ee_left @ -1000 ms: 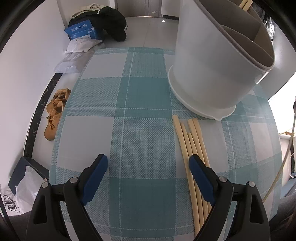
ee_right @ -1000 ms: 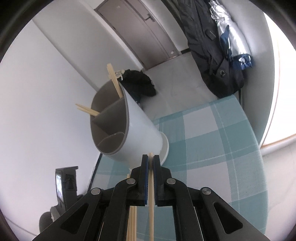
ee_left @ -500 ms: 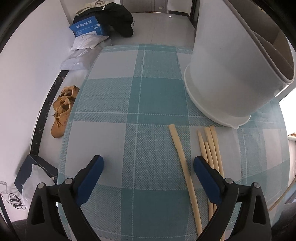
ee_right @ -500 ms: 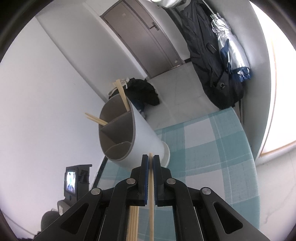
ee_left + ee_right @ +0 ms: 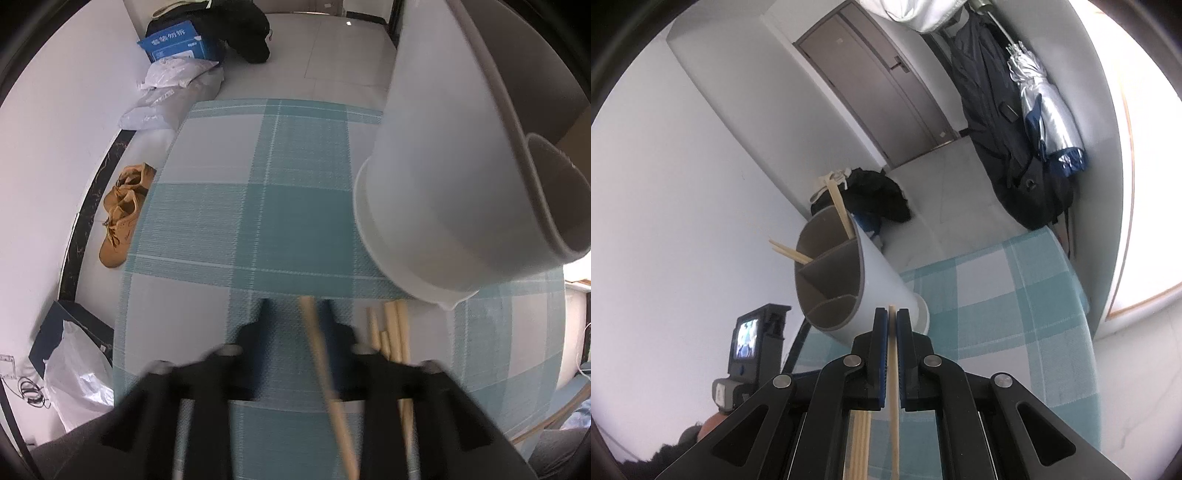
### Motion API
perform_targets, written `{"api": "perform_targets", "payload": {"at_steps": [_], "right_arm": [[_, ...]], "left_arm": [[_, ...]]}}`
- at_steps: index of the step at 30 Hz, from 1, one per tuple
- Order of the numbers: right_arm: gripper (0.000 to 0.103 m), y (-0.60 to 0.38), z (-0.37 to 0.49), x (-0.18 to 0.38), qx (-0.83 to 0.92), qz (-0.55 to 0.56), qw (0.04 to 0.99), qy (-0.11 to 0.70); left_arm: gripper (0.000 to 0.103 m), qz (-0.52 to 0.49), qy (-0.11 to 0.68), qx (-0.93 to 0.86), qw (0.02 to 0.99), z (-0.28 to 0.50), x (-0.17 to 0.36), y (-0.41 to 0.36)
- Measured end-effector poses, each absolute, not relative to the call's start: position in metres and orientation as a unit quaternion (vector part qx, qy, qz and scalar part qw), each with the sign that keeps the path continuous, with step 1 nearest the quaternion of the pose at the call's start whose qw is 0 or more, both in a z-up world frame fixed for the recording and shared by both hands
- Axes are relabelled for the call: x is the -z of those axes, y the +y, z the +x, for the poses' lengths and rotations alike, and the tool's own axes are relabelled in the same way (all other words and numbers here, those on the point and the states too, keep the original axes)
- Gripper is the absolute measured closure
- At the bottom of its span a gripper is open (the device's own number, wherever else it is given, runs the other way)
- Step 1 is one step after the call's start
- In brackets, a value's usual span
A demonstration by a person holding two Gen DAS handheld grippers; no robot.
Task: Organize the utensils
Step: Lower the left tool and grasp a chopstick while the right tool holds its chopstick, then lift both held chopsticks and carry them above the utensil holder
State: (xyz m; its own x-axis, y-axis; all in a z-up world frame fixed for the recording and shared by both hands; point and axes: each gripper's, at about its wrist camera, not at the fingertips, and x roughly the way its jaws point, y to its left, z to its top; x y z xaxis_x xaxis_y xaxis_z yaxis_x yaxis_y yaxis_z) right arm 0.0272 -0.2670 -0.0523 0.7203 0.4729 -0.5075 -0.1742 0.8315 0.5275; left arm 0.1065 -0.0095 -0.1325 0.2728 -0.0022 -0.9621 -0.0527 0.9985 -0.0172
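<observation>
Now the left gripper (image 5: 295, 317) is closing around one chopstick (image 5: 321, 365) on the checked tablecloth (image 5: 240, 221), near the divided utensil holder (image 5: 443, 206). Meanwhile the right gripper (image 5: 892, 321) pinches another chopstick (image 5: 894, 387); next, probably lift and drop into a compartment.

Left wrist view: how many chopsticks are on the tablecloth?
5. One chopstick lies between the left gripper's closing jaws. Four bunched chopsticks lie just right of it, near the holder. Overlap and blur may hide more.

Pale wooden chopsticks (image 5: 395, 332) flat on checked cloth — beside white divided holder (image 5: 436, 206)
</observation>
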Motion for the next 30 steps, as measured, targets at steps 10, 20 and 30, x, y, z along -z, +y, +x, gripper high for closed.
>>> {"api": "perform_targets", "payload": {"at_steps": [10, 20, 30], "right_arm": [[0.099, -0.253, 0.018, 0.045, -0.181, 0.197, 0.911, 0.314], [0.099, -0.232, -0.006, 0.031, -0.194, 0.15, 0.929, 0.277], [0.099, -0.221, -0.021, 0.025, -0.19, 0.121, 0.939, 0.261]], "left_arm": [[0.101, -0.081, 0.573, 0.0, 0.816, 0.1, 0.11, -0.003], [0.101, -0.09, 0.423, 0.108, 0.895, 0.039, 0.036, -0.012], [0.101, -0.057, 0.338, 0.18, 0.922, 0.002, 0.007, -0.021]]}}
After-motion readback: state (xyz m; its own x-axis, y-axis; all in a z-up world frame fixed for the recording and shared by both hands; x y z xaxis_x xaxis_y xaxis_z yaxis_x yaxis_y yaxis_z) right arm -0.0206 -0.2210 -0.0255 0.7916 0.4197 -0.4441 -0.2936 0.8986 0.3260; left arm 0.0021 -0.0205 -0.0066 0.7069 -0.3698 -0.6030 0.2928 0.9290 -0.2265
